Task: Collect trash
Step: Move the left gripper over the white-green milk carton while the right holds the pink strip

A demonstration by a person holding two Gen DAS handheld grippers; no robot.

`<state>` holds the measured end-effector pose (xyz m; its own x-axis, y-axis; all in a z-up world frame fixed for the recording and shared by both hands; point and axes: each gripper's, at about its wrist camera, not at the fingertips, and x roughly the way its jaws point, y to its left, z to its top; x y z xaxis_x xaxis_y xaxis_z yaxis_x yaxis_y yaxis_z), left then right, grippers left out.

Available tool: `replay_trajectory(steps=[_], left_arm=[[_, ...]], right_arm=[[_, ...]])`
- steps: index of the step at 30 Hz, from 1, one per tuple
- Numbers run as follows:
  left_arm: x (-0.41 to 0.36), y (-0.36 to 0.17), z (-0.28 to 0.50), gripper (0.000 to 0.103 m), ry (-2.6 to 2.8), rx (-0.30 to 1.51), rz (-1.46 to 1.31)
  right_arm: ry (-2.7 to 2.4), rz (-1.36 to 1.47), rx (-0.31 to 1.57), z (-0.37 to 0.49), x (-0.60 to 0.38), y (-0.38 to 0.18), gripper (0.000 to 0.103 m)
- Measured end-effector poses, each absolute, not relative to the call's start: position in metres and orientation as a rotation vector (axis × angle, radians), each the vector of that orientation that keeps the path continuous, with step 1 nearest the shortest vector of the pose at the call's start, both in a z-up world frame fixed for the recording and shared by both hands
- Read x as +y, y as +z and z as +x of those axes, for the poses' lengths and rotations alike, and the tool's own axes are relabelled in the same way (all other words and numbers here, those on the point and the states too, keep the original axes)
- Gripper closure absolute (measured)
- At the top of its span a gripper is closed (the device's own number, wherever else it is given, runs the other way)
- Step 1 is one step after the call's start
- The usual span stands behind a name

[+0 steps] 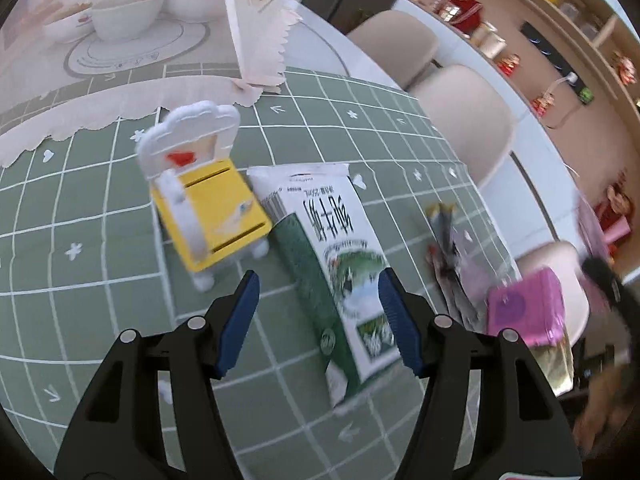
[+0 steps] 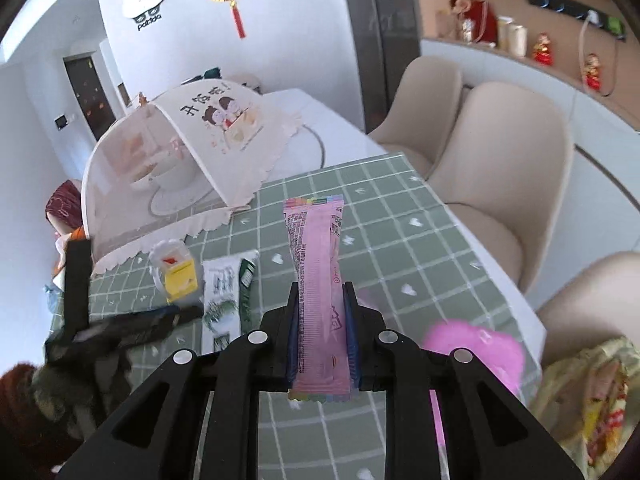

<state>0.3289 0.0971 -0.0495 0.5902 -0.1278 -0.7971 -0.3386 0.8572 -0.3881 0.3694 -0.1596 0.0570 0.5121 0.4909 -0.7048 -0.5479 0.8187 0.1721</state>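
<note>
Milk carton (image 1: pixel 340 264) lies flat on the green tablecloth (image 1: pixel 100 248), beside a toy chair (image 1: pixel 204 196). The left gripper (image 1: pixel 318 320) hangs spread above it; lower squarely across its width. The right gripper (image 2: pixel 320 336) pinches a pink wrapper (image 2: pixel 316 280).

My left gripper (image 1: pixel 318 286) points steeply down, its blue pads (image 1: pixel 236 322) standing well apart with nothing pressed between them. My right gripper (image 2: pixel 320 300) tilts down too, its jaws pinched close on a pink wrapper (image 2: pixel 316 276) that stands up between the pads and runs out past the fingertips.
</note>
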Motion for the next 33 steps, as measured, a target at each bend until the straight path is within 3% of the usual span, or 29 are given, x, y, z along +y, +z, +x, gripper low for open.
replay_trajectory(steps=[8,11,13,21,23,25,29,33], left_arm=[[0.067,-0.063,0.344,0.045,0.130,0.982,-0.499],[0.065,-0.061,0.338,0.063,0.112,0.984,-0.526],[0.062,-0.057,0.330,0.088,0.109,0.994,-0.492],[0.049,-0.049,0.284,0.092,0.052,1.051,-0.355],[0.047,-0.048,0.275,0.088,0.050,1.046,-0.330],[0.050,-0.046,0.270,0.053,0.026,1.016,-0.374],[0.052,-0.042,0.278,0.041,0.002,0.979,-0.443],[0.041,-0.042,0.302,0.041,0.046,0.998,-0.368]], right_arm=[[0.640,-0.042,0.917,0.311,-0.206,0.014,0.083],[0.640,-0.005,0.964,0.302,-0.212,-0.001,0.083],[0.642,0.003,0.973,0.295,-0.213,-0.006,0.083],[0.660,-0.056,0.968,0.280,-0.200,-0.008,0.083],[0.650,-0.057,0.981,0.280,-0.200,-0.013,0.083],[0.641,-0.054,0.996,0.278,-0.199,-0.018,0.083],[0.633,-0.061,1.002,0.277,-0.195,-0.021,0.083],[0.629,-0.076,1.000,0.274,-0.192,-0.021,0.083]])
